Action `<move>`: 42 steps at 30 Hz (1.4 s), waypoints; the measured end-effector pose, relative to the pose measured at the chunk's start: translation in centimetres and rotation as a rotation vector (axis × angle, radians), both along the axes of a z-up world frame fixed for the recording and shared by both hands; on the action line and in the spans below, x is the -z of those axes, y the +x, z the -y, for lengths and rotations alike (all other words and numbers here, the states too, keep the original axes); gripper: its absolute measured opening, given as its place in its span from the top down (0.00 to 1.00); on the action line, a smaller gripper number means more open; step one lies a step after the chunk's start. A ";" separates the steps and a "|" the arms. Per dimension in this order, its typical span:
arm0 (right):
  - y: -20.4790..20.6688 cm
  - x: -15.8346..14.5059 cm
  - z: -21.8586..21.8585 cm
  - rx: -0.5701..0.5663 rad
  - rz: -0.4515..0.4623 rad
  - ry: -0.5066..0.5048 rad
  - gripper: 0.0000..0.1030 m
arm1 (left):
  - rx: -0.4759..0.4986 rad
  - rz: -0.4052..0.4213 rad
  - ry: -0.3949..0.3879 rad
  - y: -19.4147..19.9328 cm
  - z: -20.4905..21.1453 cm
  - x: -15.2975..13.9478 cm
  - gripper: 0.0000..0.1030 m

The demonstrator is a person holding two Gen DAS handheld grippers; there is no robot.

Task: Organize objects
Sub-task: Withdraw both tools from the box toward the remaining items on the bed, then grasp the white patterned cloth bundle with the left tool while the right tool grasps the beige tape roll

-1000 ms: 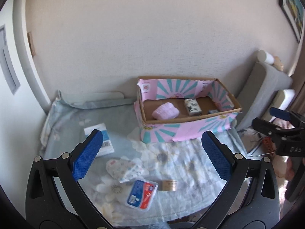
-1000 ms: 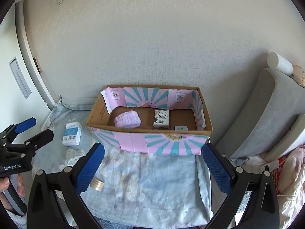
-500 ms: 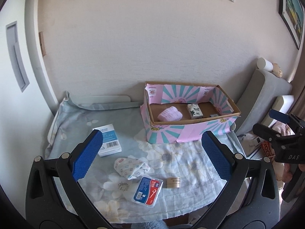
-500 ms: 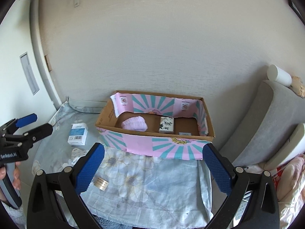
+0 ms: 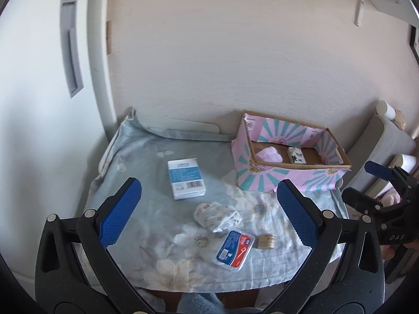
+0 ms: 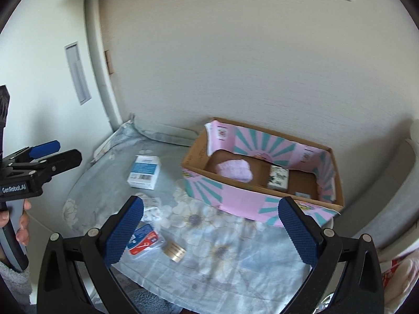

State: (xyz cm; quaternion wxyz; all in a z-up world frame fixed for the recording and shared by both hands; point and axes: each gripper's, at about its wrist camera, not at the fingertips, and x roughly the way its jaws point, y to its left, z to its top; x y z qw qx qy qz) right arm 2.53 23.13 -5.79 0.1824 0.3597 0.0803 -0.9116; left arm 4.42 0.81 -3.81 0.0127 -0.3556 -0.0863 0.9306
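Note:
A pink and teal cardboard box [image 5: 285, 180] [image 6: 235, 196] stands at the table's back right, holding a pink fluffy item [image 5: 269, 155] [image 6: 234, 170] and a small patterned pack [image 5: 296, 155] [image 6: 279, 176]. On the floral cloth lie a white and blue box [image 5: 186, 178] [image 6: 144, 172], a crumpled patterned cloth [image 5: 217, 216], a red and blue floss pack [image 5: 234, 246] [image 6: 142, 239] and a small gold roll [image 5: 265, 241] [image 6: 175, 250]. My left gripper [image 5: 209, 213] is open and empty above the table's front. My right gripper [image 6: 210, 231] is open and empty too.
The table [image 5: 136, 162] stands against a beige wall. A white door with a recessed handle [image 5: 71, 47] is on the left. A grey sofa arm [image 5: 387, 144] is on the right. Each gripper shows at the edge of the other's view.
Both grippers have pulled back and turned left. The box has slid right in both views, and the white door now shows. Nothing on the table has moved.

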 end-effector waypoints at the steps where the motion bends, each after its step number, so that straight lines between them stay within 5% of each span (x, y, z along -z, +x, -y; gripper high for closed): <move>1: 0.0 0.1 0.5 -0.016 -0.003 0.006 0.00 | -0.011 0.000 0.003 0.2 0.4 0.1 0.00; 13: -1.0 0.4 3.6 -0.134 -0.016 0.044 0.00 | -0.052 0.016 0.016 -0.1 2.3 0.9 0.00; 27: -2.5 6.4 5.0 -0.334 0.070 0.122 0.01 | -0.016 0.181 0.062 -4.6 0.2 8.2 0.00; 42: -1.9 16.6 5.3 -0.539 0.174 0.179 0.33 | 0.020 0.231 0.041 -7.3 -3.3 16.8 0.09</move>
